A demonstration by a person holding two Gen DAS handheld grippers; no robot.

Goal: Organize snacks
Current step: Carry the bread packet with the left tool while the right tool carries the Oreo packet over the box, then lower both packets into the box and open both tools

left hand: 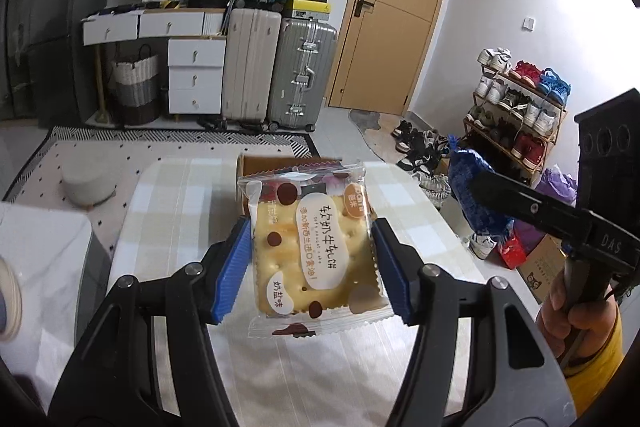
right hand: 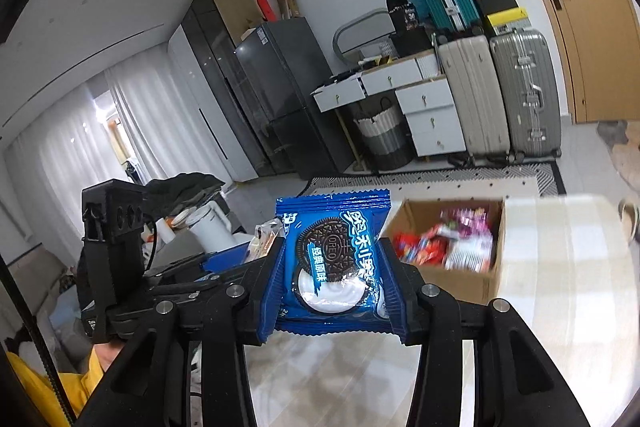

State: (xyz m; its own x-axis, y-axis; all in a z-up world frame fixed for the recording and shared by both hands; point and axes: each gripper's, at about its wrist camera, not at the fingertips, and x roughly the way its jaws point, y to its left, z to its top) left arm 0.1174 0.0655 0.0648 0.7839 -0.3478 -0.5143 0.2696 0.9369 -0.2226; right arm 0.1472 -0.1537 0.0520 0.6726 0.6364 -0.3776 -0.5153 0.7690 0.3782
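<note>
While gripped, yellow cracker packet (left hand: pixel 312 251) clear-wrapped, blue Oreo packet (right hand: pixel 334 259) glossy

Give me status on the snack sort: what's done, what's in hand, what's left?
Done: several bright packets already lie in the cardboard box. In hand: the left hand-held gripper is shut on a cracker packet, the right hand-held gripper is shut on a blue Oreo packet, both held above the table. Left: dropping both off; no loose snacks show elsewhere.
</note>
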